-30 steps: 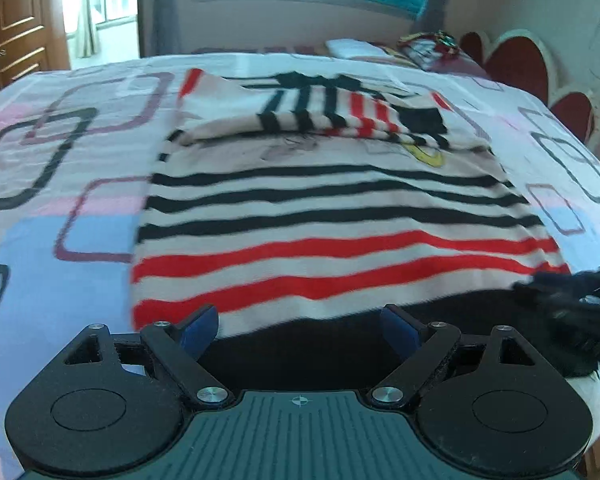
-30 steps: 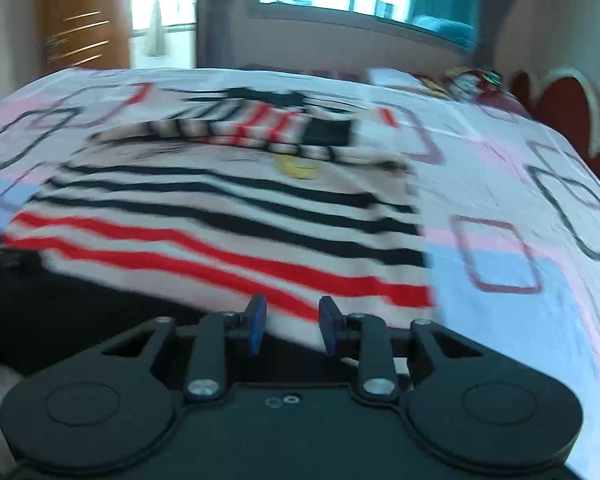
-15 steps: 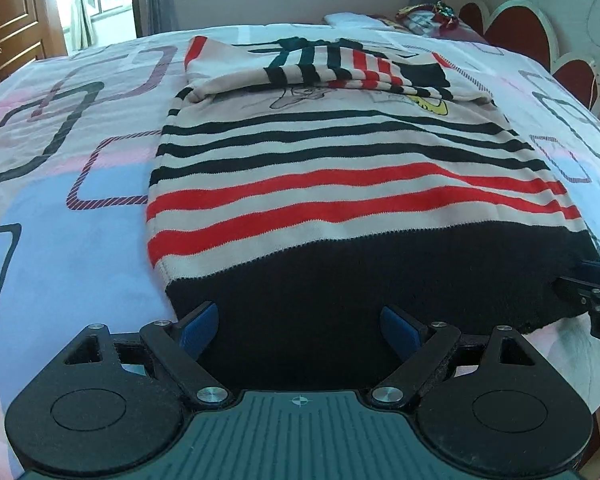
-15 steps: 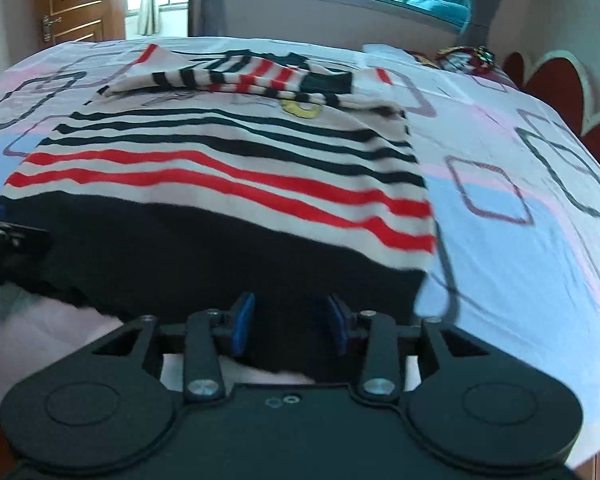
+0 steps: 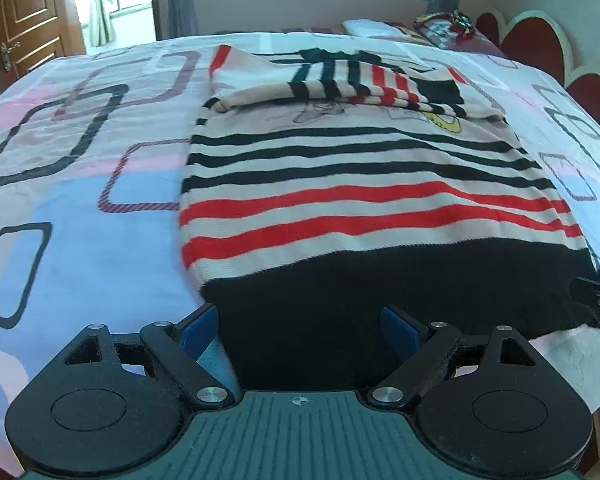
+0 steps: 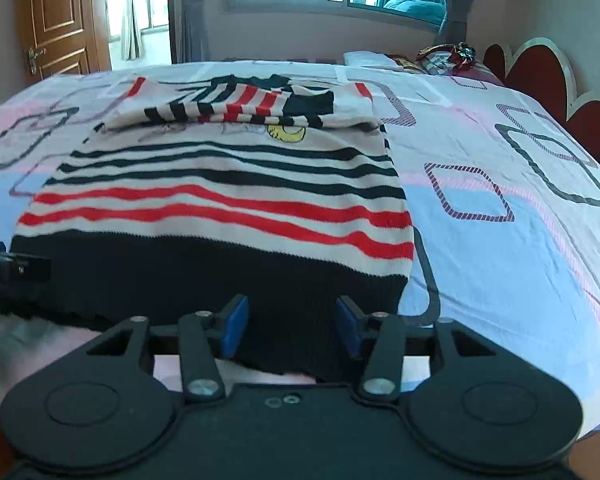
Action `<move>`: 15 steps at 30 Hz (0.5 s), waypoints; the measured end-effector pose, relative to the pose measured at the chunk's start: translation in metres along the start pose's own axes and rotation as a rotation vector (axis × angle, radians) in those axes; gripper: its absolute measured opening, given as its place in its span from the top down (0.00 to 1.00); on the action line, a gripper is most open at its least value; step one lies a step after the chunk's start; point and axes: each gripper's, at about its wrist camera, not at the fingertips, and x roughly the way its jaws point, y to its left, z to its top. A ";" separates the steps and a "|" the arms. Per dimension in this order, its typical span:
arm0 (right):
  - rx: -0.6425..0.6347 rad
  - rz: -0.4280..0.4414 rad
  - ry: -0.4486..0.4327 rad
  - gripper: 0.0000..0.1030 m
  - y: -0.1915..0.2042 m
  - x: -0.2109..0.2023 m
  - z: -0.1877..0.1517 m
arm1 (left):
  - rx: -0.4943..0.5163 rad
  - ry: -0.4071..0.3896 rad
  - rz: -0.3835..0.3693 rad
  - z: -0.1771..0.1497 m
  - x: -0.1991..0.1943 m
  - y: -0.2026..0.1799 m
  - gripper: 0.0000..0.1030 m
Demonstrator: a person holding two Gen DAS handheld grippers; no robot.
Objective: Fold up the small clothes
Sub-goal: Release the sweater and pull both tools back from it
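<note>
The left claw (image 5: 298,330) hangs released as before, over the black hem of the striped sweater (image 5: 360,200) lying flat on the bed (image 5: 60,240). The right claw (image 6: 292,326) has just been opening, hem between its pads, unpinched. Only the right view shows the bed's clear right half; the hem lies at the near edge.
</note>
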 end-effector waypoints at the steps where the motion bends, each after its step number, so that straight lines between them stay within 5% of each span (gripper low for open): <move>1: 0.001 -0.001 -0.001 0.51 0.000 -0.001 0.001 | -0.007 -0.001 0.003 0.000 -0.001 0.003 0.15; 5: 0.032 0.003 0.004 0.46 -0.003 -0.001 0.001 | -0.026 0.000 0.023 -0.003 -0.002 0.011 0.00; 15: 0.012 0.006 -0.020 0.37 0.008 -0.009 0.001 | -0.042 0.005 0.018 -0.015 -0.006 0.026 0.00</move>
